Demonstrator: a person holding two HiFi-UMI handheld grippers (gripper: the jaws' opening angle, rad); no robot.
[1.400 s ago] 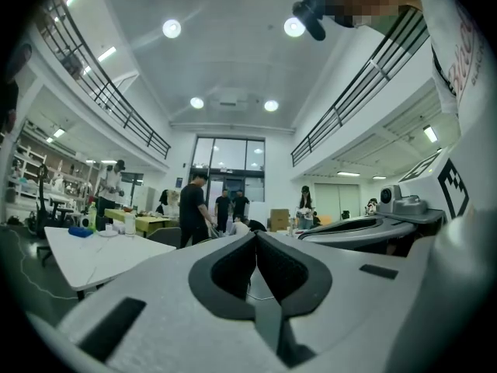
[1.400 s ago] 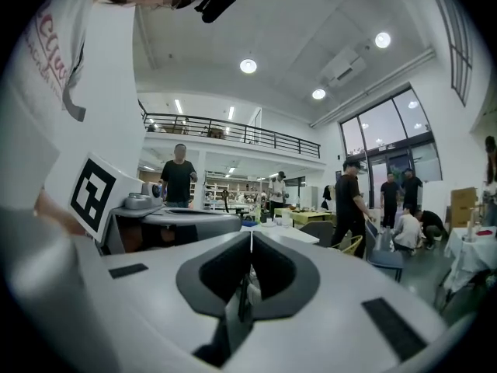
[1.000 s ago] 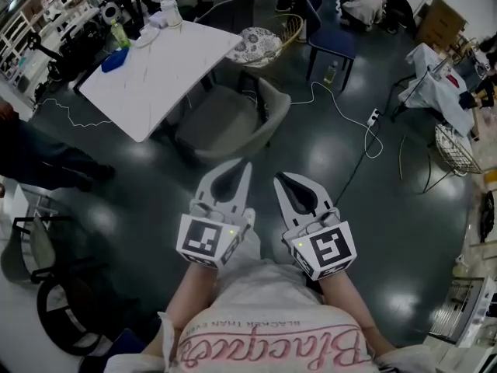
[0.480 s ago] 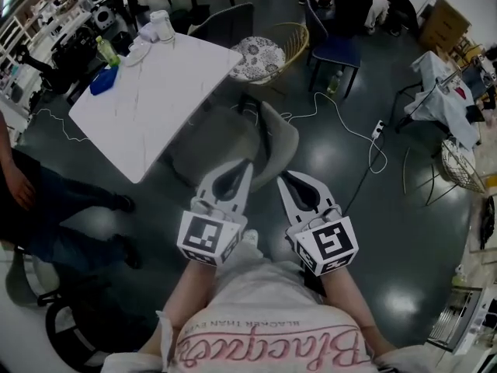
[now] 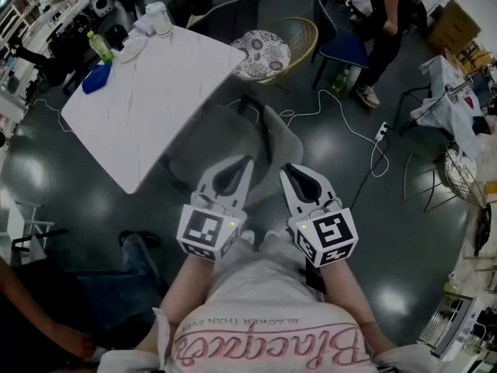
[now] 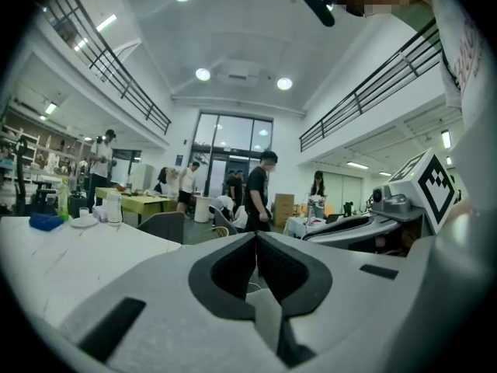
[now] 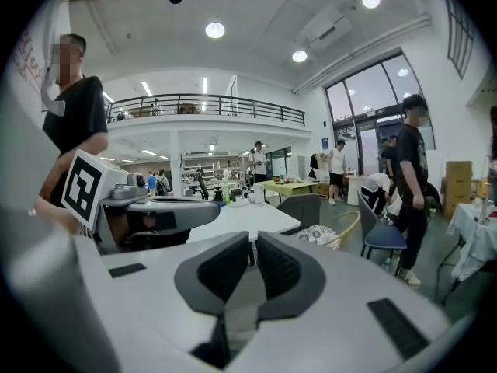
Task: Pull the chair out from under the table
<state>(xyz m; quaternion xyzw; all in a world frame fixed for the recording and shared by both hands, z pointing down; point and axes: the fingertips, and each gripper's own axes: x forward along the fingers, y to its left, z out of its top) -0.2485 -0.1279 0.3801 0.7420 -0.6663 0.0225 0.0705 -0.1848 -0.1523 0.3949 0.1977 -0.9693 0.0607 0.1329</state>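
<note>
Chair (image 5: 268,134): grey, seat tucked part-way under the table (image 5: 147,76) at its near corner, backrest turned towards me, so the back is the part I can take

Left gripper (image 5: 245,162): fingers (image 6: 233,263) pressed together, nothing between them; I hold it near the backrest, no touch visible

Right gripper (image 5: 286,168): fingers (image 7: 276,266) closed tip to tip, empty, beside the left, same aim

Both closed since no grasp is set yet; I judge they must spread first

Cable (image 5: 342,123): on the floor right of the chair; a leg might catch it

White table (image 5: 155,107) w/ bottle (image 5: 99,47), blue cloth (image 5: 96,78), white container (image 5: 158,18).
</note>
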